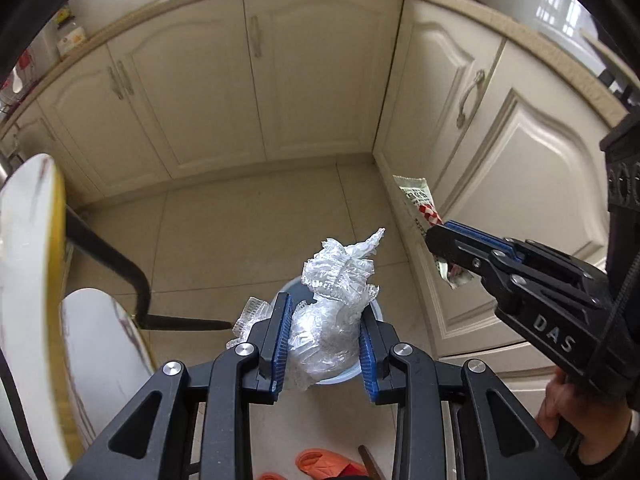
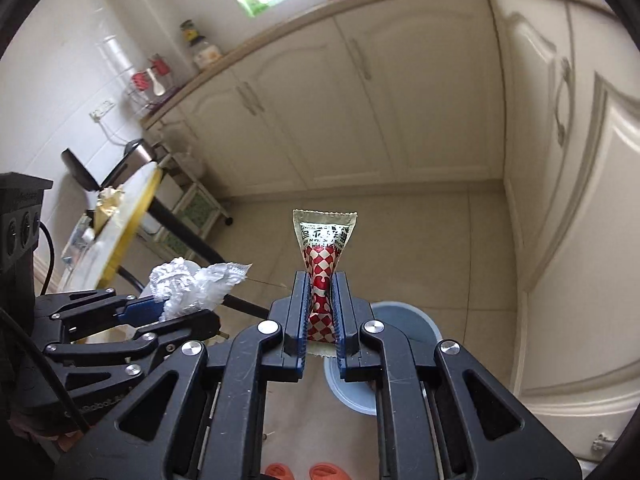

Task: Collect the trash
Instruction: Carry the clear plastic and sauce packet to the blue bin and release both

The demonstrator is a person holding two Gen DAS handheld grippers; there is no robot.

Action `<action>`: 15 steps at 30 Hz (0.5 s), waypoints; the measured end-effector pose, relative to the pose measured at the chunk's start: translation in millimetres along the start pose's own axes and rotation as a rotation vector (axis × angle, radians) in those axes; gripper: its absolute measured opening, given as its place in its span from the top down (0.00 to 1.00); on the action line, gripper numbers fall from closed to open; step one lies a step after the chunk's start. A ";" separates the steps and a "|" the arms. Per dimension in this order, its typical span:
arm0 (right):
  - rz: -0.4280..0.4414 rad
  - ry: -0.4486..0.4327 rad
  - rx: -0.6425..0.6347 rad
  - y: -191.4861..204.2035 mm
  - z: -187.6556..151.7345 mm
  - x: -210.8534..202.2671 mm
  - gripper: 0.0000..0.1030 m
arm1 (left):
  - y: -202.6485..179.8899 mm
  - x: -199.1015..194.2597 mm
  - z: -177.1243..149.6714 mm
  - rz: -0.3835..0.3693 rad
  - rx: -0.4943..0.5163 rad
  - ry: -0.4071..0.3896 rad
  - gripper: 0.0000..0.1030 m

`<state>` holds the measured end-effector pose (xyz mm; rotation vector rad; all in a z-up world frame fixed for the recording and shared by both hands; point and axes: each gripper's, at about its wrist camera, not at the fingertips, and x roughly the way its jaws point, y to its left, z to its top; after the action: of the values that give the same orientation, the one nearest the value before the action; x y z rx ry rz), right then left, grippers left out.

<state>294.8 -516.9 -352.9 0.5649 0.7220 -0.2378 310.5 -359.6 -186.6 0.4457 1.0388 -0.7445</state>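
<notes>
My left gripper (image 1: 325, 312) is shut on a crumpled clear plastic wrap (image 1: 340, 276) and holds it over a light blue trash bin (image 1: 340, 378) on the floor. My right gripper (image 2: 322, 284) is shut on a red-and-white checkered snack wrapper (image 2: 322, 256), held upright above the blue bin (image 2: 404, 320). In the left wrist view the right gripper (image 1: 436, 242) with its wrapper (image 1: 420, 200) is at the right. In the right wrist view the left gripper (image 2: 192, 312) with the plastic wrap (image 2: 192, 284) is at the left.
Cream kitchen cabinets (image 1: 256, 92) line the back and right sides. A round white table with a yellow rim (image 2: 132, 220) carries more wrappers at the left. Orange slippers (image 1: 320, 462) lie on the tile floor below.
</notes>
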 end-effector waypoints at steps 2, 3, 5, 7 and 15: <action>-0.010 0.019 0.023 -12.9 -2.8 11.1 0.89 | -0.5 20.1 5.1 0.005 0.000 0.026 0.74; -0.009 0.027 0.034 -17.7 -4.7 16.9 0.89 | -1.4 28.6 7.5 0.004 0.004 0.035 0.72; -0.018 0.043 0.047 -26.0 -9.1 26.9 0.89 | 2.5 47.0 16.8 0.008 0.020 0.047 0.70; -0.021 0.058 0.055 -31.3 -13.1 35.8 0.89 | 6.6 55.9 18.7 0.023 0.033 0.047 0.67; -0.021 0.096 0.085 -46.2 -24.8 60.8 0.87 | 7.4 79.3 21.9 0.090 0.035 0.038 0.34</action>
<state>307.4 -542.0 -428.1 0.6536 0.8145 -0.2633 353.1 -395.8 -247.5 0.5348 1.0352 -0.6765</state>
